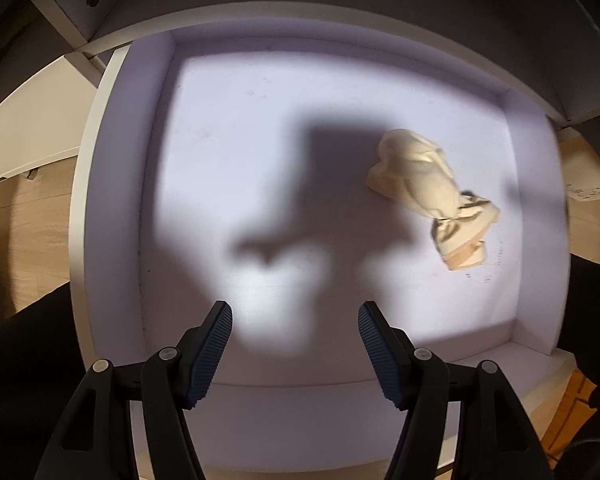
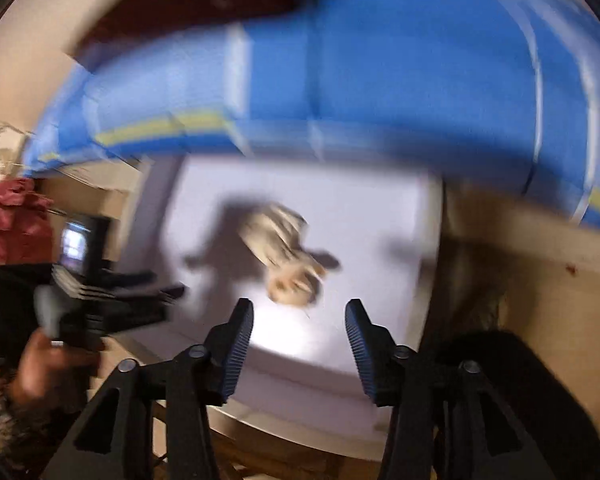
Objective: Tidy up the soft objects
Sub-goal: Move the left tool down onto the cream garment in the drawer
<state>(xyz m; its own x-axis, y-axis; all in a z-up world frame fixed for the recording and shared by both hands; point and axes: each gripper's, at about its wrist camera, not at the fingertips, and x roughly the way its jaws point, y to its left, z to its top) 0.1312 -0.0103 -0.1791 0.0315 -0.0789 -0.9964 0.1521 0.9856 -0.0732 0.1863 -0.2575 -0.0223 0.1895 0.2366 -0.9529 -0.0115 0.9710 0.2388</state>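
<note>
So there's a crumpled cream-coloured soft cloth bundle [image 1: 428,188] lying on the floor of a white open-top box [image 1: 140,208], over toward its far right side. Left gripper [image 1: 295,312] hangs above the near edge, tongs spread apart and holding nothing. Right gripper [image 2: 299,308] is spread too, empty, just near of the bundle [image 2: 288,256]. The right wrist view is pretty blurry.

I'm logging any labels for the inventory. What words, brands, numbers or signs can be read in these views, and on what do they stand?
No text can be read.
Small dark print on the white panel at the left edge of the left wrist view: too small to read.
Faint print on another white panel at the right edge: too small.
Right wrist view: motion-blurred, nothing legible.
</note>
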